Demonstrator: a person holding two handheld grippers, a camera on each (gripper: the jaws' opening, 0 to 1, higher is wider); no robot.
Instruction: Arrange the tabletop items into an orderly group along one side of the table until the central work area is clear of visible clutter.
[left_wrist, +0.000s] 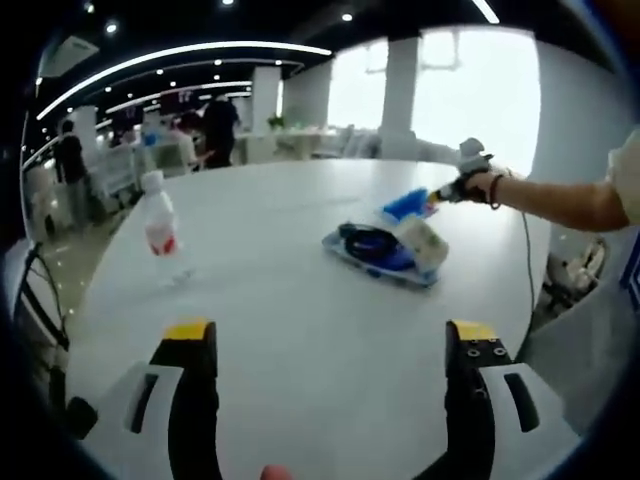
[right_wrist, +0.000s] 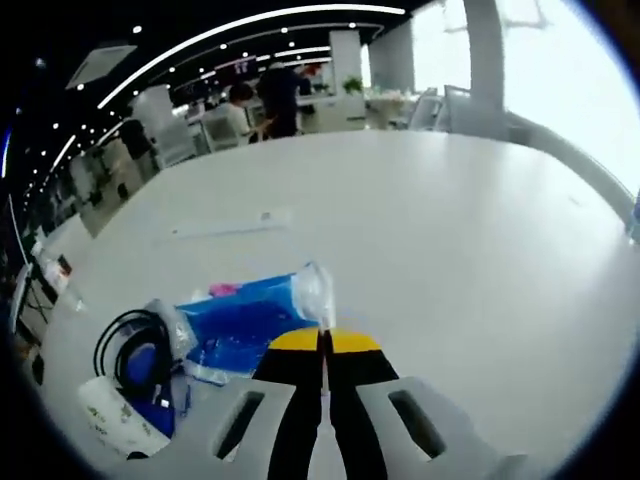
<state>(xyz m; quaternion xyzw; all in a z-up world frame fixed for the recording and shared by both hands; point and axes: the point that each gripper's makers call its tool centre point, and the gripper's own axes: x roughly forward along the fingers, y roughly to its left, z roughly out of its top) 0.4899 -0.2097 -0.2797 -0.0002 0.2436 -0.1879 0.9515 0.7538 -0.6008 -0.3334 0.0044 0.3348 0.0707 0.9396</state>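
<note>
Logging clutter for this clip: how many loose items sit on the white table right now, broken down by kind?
Clear plastic water bottle with white cap and red label: 1
Blue plastic packets: 1 bundle, number in it unclear
Coiled black cable: 1
White patterned pouch: 1
Thin white strip lying flat: 1
Total: 5, on the white table.

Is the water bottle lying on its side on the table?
No. In the left gripper view the water bottle stands upright on the white table, cap up, apart from the pile of blue items.
</note>
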